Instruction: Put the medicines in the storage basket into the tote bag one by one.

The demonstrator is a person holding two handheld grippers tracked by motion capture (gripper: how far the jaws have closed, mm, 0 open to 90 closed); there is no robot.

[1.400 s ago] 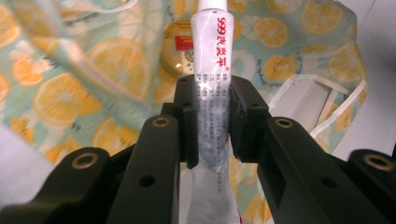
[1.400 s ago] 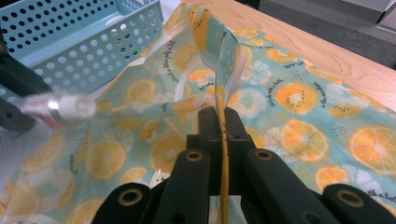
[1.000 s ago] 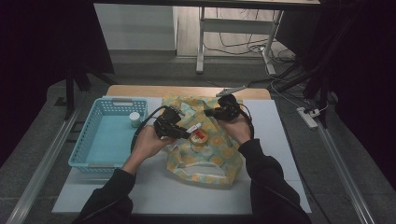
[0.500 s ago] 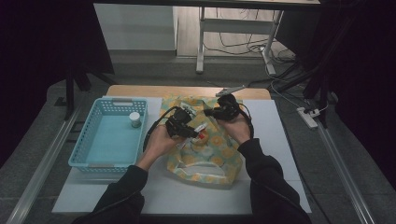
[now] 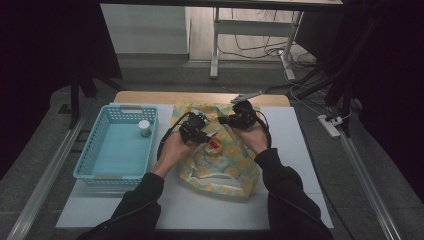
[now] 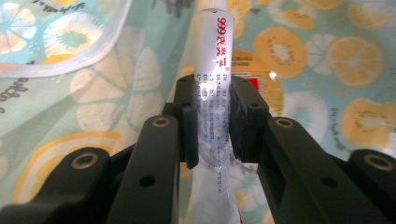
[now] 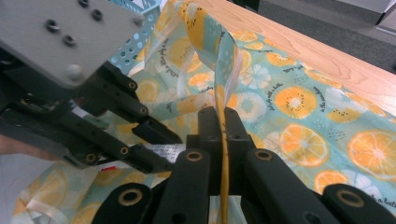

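Left gripper (image 5: 200,131) moved right and down toward bag (image 5: 235,165) mouth, fingers clenched on tube (image 6: 211,93). Right gripper (image 7: 223,130) fingers pinch bag edge up. Risk: tube snags edge, misses opening.

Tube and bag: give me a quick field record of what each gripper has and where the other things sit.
left gripper: shut on the white tube, red print on it, tip pointing at the bag
right gripper: shut on the edge of the citrus-print bag, holding that edge up
bag position: on the white mat, right of the basket
blue basket: holds one small white-capped jar near its far right corner
tube in bag: cannot tell
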